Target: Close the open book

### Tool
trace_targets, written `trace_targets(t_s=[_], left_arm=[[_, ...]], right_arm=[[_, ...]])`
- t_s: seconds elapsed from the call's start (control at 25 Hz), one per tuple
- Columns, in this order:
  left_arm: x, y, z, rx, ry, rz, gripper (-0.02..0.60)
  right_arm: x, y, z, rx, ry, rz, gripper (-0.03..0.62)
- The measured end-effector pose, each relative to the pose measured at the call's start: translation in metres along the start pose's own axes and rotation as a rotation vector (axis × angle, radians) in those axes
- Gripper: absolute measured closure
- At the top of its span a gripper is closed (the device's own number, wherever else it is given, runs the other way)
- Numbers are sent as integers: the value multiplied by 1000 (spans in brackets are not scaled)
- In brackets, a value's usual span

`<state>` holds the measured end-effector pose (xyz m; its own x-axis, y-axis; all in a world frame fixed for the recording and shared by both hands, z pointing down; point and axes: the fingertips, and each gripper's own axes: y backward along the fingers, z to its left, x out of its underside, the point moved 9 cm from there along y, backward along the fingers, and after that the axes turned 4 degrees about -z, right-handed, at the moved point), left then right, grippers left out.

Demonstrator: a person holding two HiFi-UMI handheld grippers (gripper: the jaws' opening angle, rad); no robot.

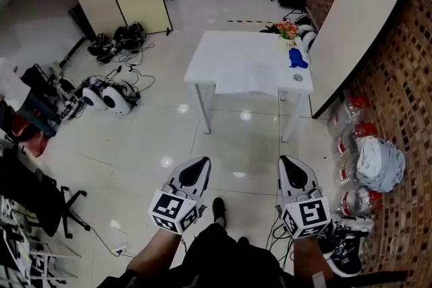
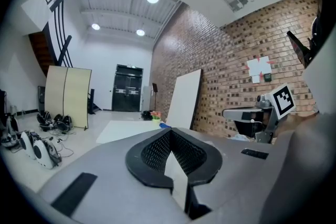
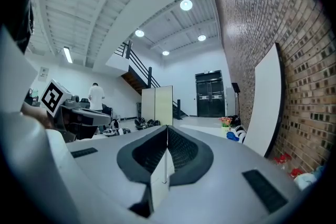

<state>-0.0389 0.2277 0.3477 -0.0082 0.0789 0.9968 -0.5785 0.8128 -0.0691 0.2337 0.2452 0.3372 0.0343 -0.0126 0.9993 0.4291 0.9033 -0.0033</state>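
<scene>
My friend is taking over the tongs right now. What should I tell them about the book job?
Left tongs: shut, empty.
Right tongs: shut, empty.
Both are held low in front of the person, well short of the white table.
The open book lies flat at the table's near edge, pages up.
Done: nothing.
Left: walk up to the table and close the book.

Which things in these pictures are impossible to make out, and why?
Open book: head view, too far and small, pages unreadable; left gripper view, lost on the distant table, seen almost edge-on.
Blue object on the table: head view, too small to identify.
</scene>
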Motion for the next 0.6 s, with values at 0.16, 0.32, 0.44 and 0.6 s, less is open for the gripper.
trace_targets(t_s=[0.16, 0.32, 0.44, 0.6], left_arm=[[10, -39, 31, 9, 28, 4, 584], [7, -84, 73, 35, 27, -11, 584], [-1, -109, 110, 51, 23, -22, 584], [-9, -142, 157, 82, 41, -26, 584]], right_arm=[[11, -40, -18, 18, 9, 20, 595], [10, -91, -30, 33, 34, 29, 595], [7, -131, -34, 55, 15, 22, 595], [9, -185, -37, 80, 9, 33, 595]])
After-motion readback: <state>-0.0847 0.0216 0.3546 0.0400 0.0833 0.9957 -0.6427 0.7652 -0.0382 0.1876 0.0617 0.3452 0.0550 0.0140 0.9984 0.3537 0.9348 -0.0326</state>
